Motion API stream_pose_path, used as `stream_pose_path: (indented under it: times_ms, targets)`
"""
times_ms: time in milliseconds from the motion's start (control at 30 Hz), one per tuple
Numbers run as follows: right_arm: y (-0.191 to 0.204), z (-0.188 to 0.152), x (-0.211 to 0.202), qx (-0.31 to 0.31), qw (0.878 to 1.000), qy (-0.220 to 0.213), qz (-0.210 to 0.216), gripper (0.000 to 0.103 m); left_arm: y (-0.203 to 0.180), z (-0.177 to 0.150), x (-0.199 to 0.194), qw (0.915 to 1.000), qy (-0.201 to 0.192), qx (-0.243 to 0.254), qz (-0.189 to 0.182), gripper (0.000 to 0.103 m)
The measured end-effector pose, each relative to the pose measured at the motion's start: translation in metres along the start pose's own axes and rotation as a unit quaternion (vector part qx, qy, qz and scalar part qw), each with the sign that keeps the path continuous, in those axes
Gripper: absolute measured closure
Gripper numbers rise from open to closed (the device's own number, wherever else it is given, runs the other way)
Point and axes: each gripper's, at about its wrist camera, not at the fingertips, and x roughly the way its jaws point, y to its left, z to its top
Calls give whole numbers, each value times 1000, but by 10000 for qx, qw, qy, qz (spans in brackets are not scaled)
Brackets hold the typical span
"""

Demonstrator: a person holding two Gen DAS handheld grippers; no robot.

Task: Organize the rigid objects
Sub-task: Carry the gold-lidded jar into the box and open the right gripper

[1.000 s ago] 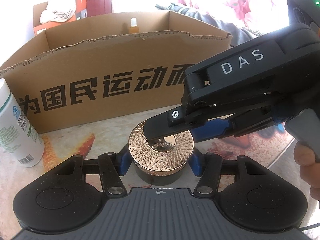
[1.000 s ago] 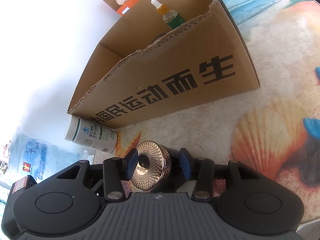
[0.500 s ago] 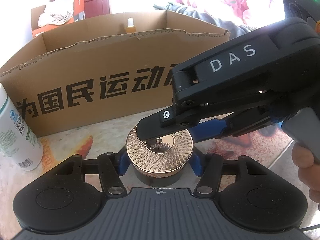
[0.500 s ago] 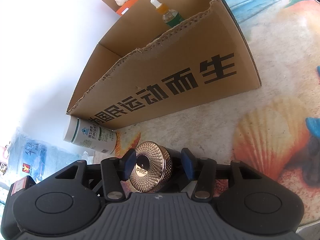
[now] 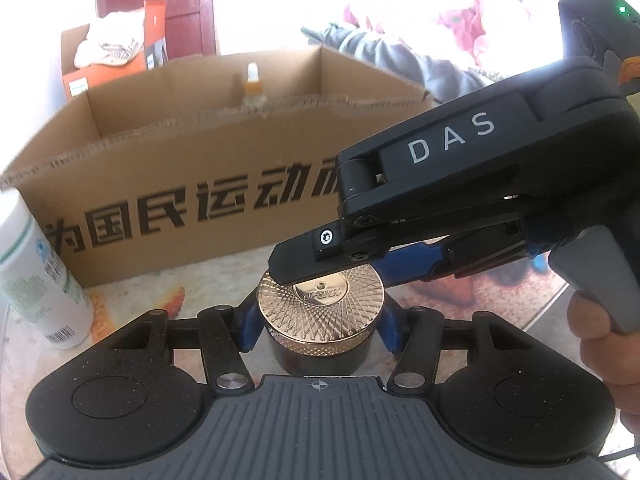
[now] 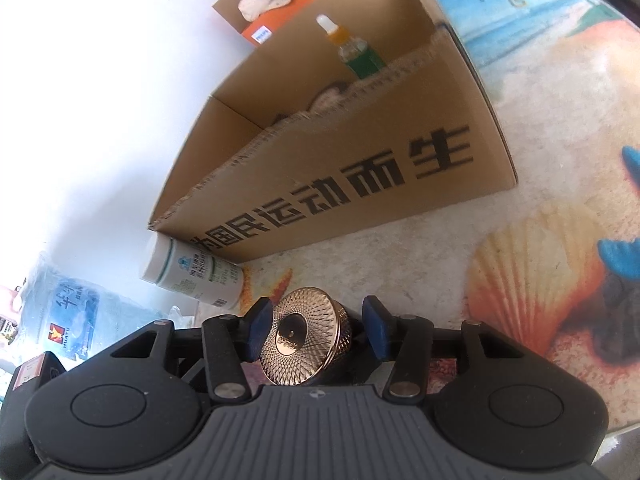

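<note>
The jar [image 5: 320, 320] stands on the desk [image 6: 420, 248] in front of the cardboard box [image 5: 180, 184], its gold lid uppermost. The left gripper [image 5: 320, 326] is clamped on its dark base. The right gripper [image 6: 316, 330] brackets the lid with fingers [image 6: 376, 330] apart; whether the near one touches is hard to tell. It looks heavy, rigid and slippery, probably breakable glass; the knurled lid rim seems the surest hold.

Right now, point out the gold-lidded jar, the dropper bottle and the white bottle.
gold-lidded jar [image 5: 320, 312], left wrist view, on its patterned lid top.
dropper bottle [image 6: 356, 54], right wrist view, on its glass body.
white bottle [image 6: 192, 276], right wrist view, on its label.
</note>
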Motion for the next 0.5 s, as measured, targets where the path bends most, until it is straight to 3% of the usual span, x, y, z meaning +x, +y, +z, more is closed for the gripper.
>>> stream_pose_path:
  times_ms: [267,500]
  targets:
    - [25,9,-29,-326,9985,-313,306,50,5,23,-36,9994,-348,-25,32,47]
    - [61,41,-58,-888,9923,-624,603,50,16,65,-62,9968,-800,6,82,47]
